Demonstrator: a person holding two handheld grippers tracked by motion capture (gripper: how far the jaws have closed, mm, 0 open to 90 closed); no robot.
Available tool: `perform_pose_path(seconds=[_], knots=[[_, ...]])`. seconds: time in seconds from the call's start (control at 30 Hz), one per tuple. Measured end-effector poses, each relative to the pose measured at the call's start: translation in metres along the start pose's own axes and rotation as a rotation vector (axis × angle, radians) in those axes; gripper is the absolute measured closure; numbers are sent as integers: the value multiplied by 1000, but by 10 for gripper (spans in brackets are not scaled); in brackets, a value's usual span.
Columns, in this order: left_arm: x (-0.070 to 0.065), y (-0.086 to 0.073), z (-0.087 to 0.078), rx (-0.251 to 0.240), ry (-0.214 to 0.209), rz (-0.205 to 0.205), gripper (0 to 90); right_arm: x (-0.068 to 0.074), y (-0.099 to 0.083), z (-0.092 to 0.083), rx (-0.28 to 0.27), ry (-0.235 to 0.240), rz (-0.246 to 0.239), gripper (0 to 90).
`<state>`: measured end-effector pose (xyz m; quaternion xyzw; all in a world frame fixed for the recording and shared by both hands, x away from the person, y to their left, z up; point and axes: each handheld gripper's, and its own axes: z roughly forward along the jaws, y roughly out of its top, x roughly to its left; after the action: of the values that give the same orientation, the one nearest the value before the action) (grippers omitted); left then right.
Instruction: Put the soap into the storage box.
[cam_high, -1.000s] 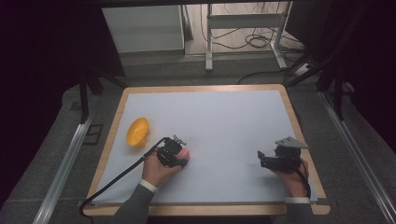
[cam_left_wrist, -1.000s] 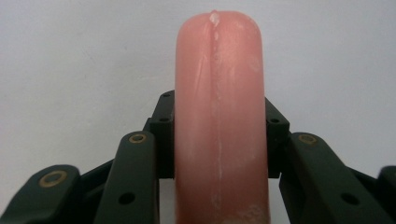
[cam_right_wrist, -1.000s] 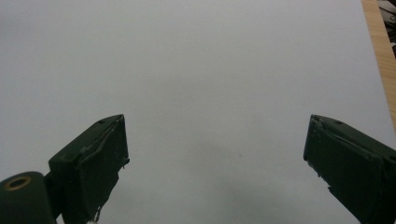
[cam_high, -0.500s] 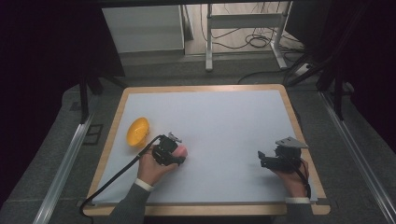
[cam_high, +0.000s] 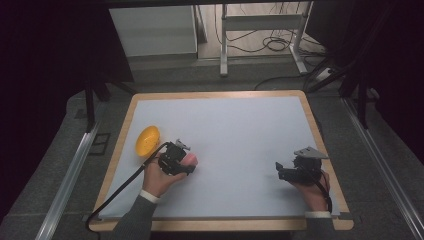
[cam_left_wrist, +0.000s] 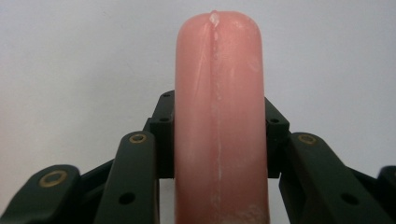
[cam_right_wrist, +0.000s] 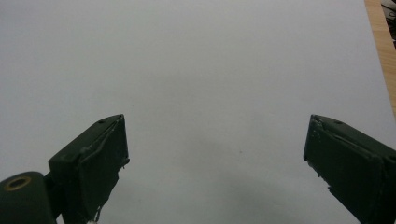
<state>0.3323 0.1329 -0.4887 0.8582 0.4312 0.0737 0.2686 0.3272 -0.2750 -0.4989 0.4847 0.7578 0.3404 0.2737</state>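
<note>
On the pale table mat, the left gripper is clamped on a pink sausage, its long axis running straight out between the jaws; an orange bowl lies just to that gripper's left, far nearer this hand than the other; the right gripper rests well apart, jaws spread on nothing, likely idle for the drop.

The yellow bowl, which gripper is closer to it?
Left. The left gripper, shut on a pink sausage, sits just right of the yellow bowl. The right gripper rests open far across the table, near its right edge.
</note>
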Motion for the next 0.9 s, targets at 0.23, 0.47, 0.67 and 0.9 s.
perform_pose_path(seconds=[0.23, 0.47, 0.67, 0.9], knots=[[4, 1, -7, -12, 3, 4, 595, 0, 0, 0, -1, -5, 2, 62], [7, 1, -11, -22, 5, -2, 596, 0, 0, 0, 1, -5, 0, 62], [10, 1, -16, -33, 12, -5, 596, 0, 0, 0, -1, -10, 2, 62], [17, 2, -26, -48, 19, -17, 596, 0, 0, 0, 0, -10, 1, 62]])
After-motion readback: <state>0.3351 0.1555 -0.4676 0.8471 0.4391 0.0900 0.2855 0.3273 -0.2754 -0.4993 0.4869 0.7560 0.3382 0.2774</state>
